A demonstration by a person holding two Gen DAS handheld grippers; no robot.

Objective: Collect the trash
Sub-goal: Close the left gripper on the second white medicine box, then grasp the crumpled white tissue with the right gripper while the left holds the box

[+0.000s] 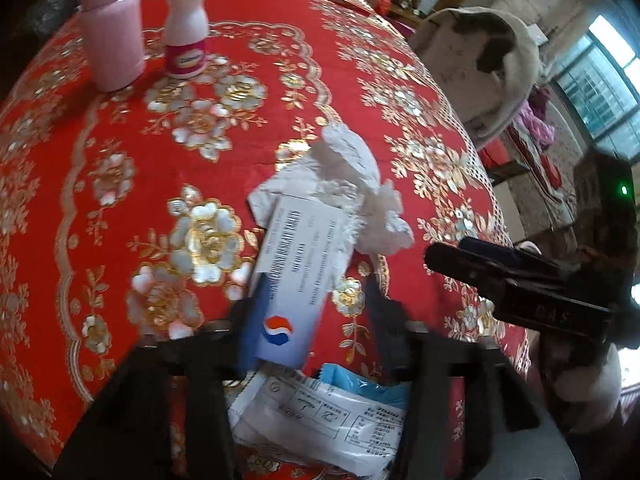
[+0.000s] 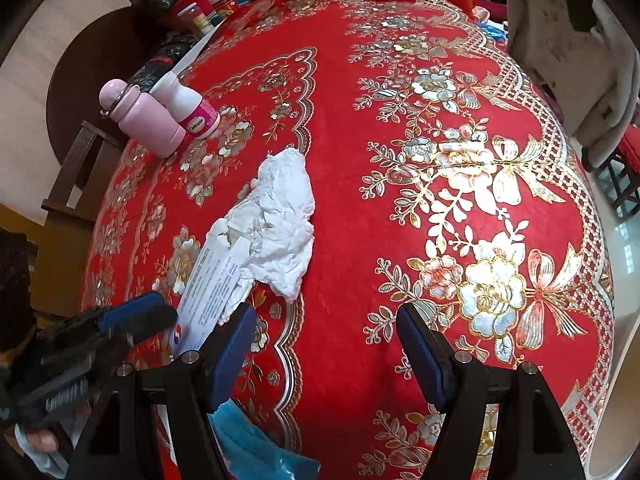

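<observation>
Covering the whole tabletop is a red cloth worked with gold and silver flowers. Lower centre of the left wrist view: left gripper with jaws spread, a white carton bearing a red-and-blue emblem lying between its fingers; whether the pads touch the carton is unclear, no firm pinch visible. Crumpled white tissue sits against the carton's far end, touching it, mid-frame. Bottom centre of that view, under the gripper: a white printed wrapper with a scrap of blue packet just beside it, overlapping. Right gripper in the lower middle of the right wrist view, jaws standing wide apart over bare cloth, nothing between them; tissue and carton lie just left of its left finger. From the left wrist view the right gripper enters at the right edge, near the tissue but apart from it. Upper left in both views: a pink bottle and a white bottle with a magenta label, upright, side by side, well apart from the trash. A pale coat hangs beyond the table, upper right.
</observation>
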